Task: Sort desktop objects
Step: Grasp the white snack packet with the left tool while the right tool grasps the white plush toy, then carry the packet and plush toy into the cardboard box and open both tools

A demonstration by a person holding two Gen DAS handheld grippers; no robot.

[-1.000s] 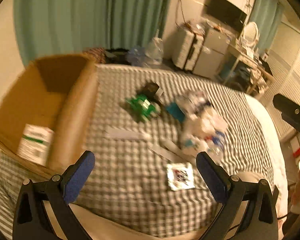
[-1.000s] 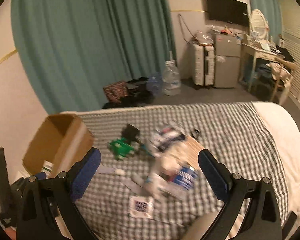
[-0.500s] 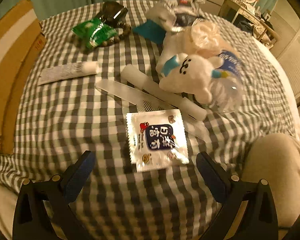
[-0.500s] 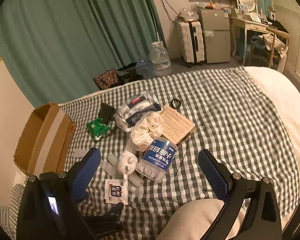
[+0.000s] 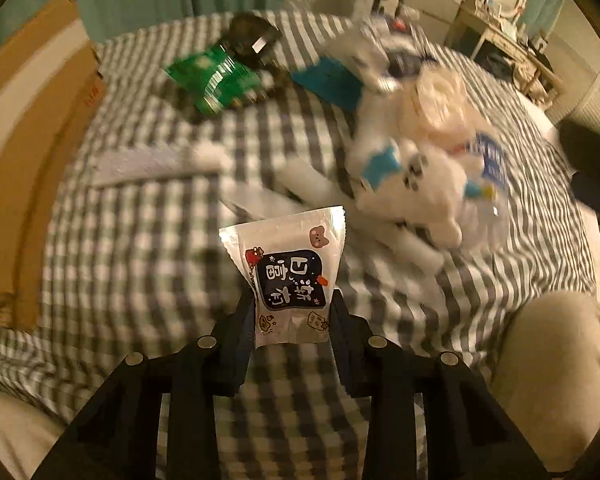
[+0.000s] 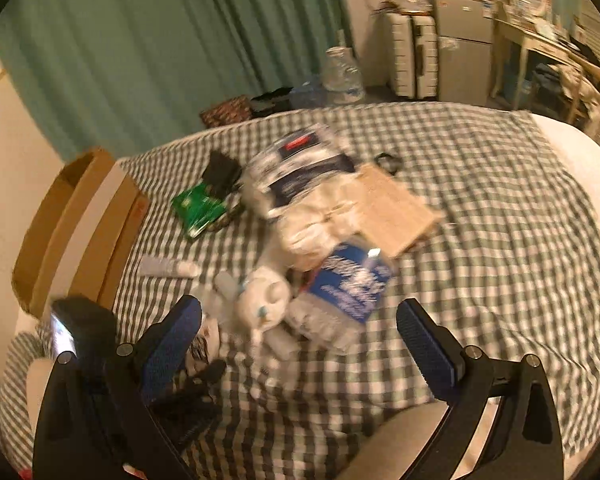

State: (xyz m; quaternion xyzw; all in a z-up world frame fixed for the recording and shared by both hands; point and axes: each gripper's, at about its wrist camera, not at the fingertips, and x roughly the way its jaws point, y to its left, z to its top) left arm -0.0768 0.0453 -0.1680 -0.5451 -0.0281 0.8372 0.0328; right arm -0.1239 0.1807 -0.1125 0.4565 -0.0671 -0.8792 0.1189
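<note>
A white snack packet (image 5: 288, 264) with a dark label stands between the fingers of my left gripper (image 5: 292, 304). The jaws are closing and both pads press its lower edges. It stays sharp while the checked bedspread (image 5: 140, 264) behind it blurs. My right gripper (image 6: 298, 312) is open with nothing between its fingers, hanging above a white plush toy (image 6: 264, 300) and a clear bottle with a blue label (image 6: 348, 288). An open cardboard box (image 6: 80, 232) sits at the bed's left edge.
A green packet (image 5: 212, 76), a dark small object (image 5: 252, 36), a white tube (image 5: 152, 160), a blue-and-white wrapped pack (image 6: 300, 160) and a tan flat box (image 6: 396, 208) lie on the bed. A person's knee (image 5: 556, 368) is at lower right.
My left gripper has dropped onto the snack packet and its wide-open jaws have closed around it. My right gripper has sunk closer to the pile and stays open.
</note>
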